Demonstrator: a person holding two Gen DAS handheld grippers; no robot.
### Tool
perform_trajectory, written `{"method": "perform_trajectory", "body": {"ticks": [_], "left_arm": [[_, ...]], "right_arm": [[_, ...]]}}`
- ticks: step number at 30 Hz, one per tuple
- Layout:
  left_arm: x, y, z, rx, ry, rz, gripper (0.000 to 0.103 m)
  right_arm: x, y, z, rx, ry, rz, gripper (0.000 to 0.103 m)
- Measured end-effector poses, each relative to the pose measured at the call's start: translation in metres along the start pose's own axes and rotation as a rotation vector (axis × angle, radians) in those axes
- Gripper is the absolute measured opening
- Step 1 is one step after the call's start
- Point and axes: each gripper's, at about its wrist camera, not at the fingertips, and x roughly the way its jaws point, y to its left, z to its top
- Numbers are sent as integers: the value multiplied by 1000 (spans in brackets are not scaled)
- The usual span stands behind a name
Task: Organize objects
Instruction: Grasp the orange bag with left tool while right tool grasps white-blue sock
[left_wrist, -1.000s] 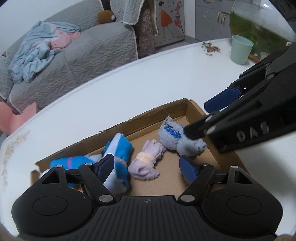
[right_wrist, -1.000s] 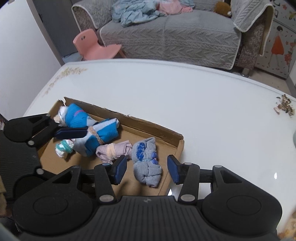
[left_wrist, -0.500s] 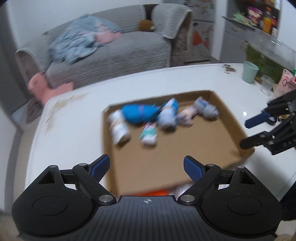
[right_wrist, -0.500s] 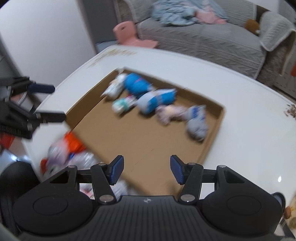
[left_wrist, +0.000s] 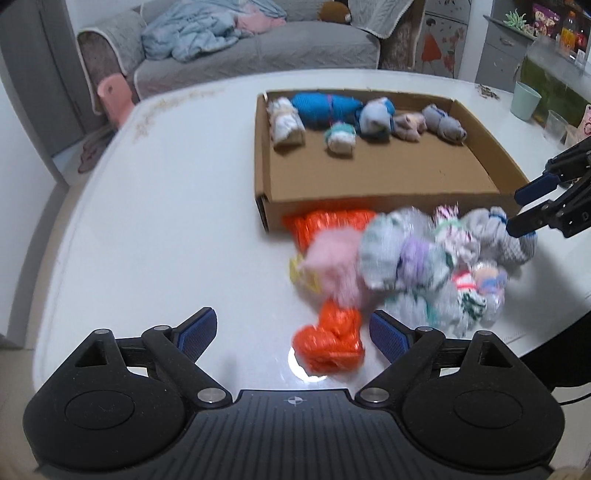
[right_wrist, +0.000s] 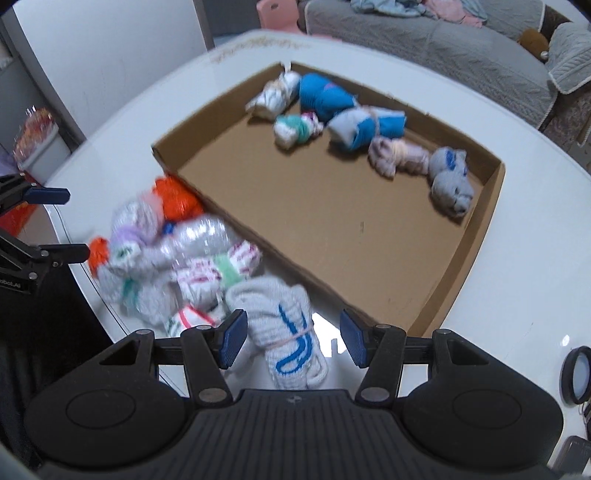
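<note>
Left gripper (right_wrist: 44, 221) side, seen from the right wrist: partly cut-off lettering reading "obot.AI"
Boxes on the shelf (left_wrist: 546, 18): print too small to read
Elsewhere: nothing legible

Beyond my white table (left_wrist: 166, 206) I see a grey sofa (left_wrist: 258, 48) strewn with pale blue laundry (left_wrist: 192, 37), a pink child's chair (left_wrist: 114, 92) beside it, and grey cabinets (left_wrist: 502, 55) to the right.

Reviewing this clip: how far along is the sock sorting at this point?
Done: six bundles line the far wall of the cardboard tray. In hand: nothing; the right gripper is open around a grey-white bundle with blue markings, and the left gripper is open by an orange bundle. Left: the pile outside the tray.
</note>
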Motion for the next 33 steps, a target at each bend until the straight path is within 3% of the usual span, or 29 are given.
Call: {"method": "perform_trajectory", "body": {"ticks": [7,15,23,25,33], "left_arm": [[23,1,-11,13,52,-4,92],[42,-11,-3,67,69,-21,91],[48,-12,-1,69,83,-82,65],[46,-13,-2,71,76,-89,54],[41,-10,-5,49,79,-100,47]], "right_arm": [[19,11,-5,-47,59,-23,51],[26,9,-3,-20,61,-12,50],[33,8,-1,3,74,-3,47],[32,7,-1,11,75,1,45],[31,0,-2,41,79,23,41]]}}
